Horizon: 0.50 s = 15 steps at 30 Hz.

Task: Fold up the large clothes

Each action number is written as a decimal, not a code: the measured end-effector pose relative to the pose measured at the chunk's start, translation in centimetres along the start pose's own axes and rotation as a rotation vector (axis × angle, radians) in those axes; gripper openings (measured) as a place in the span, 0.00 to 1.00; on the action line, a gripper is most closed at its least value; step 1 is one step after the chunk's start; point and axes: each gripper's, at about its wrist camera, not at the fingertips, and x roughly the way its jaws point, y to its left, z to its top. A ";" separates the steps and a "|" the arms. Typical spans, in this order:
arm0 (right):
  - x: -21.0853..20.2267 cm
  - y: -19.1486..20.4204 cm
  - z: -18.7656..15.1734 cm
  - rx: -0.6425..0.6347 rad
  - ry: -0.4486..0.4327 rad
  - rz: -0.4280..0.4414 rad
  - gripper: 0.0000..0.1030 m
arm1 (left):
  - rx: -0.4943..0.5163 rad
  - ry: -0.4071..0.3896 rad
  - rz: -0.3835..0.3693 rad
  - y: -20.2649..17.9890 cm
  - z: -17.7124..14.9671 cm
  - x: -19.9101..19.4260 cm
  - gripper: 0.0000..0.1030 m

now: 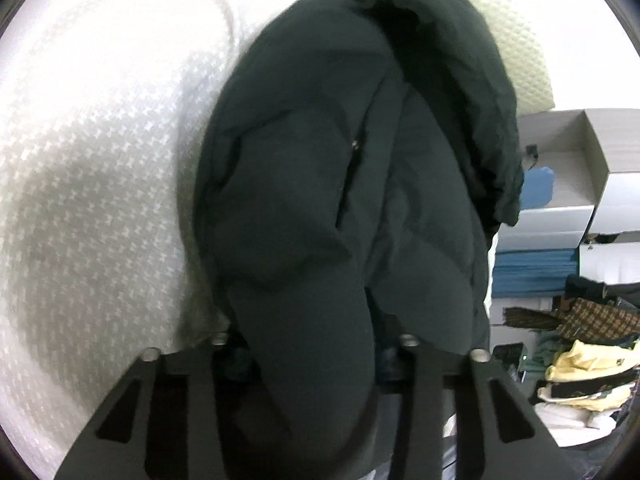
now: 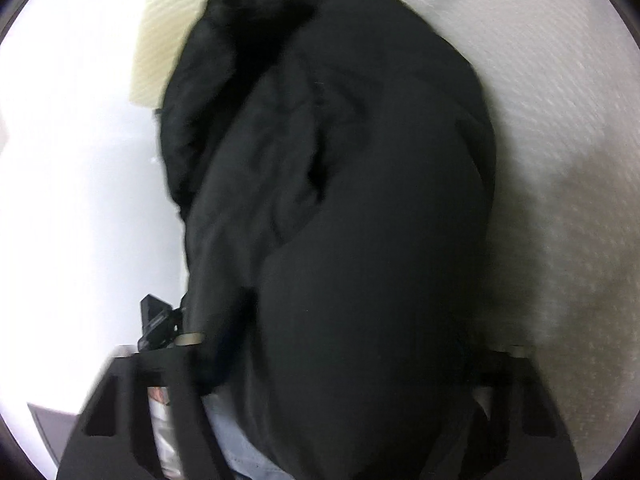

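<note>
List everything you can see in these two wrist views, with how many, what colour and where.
puffy jacket: one, dark green to black, lying on the bedspread, its near end bulging between the fingers of both grippers
bedspread: one, white with a woven texture, under the jacket
pillow: one, cream, at the jacket's far end
open boxes: several, white and grey, on the right of the left wrist view
blue item: one, inside a box
clothes pile: one heap, yellow, brown check and green, at the lower right of the left wrist view
left hand-held gripper: one, black, fingers either side of a jacket fold
right hand-held gripper: one, black, blurred, jacket between its fingers
</note>
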 end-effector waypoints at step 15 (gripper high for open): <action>-9.6 8.7 -3.8 -0.303 -0.235 0.047 0.06 | 0.127 -0.094 -0.085 -5.0 -2.9 -10.5 0.04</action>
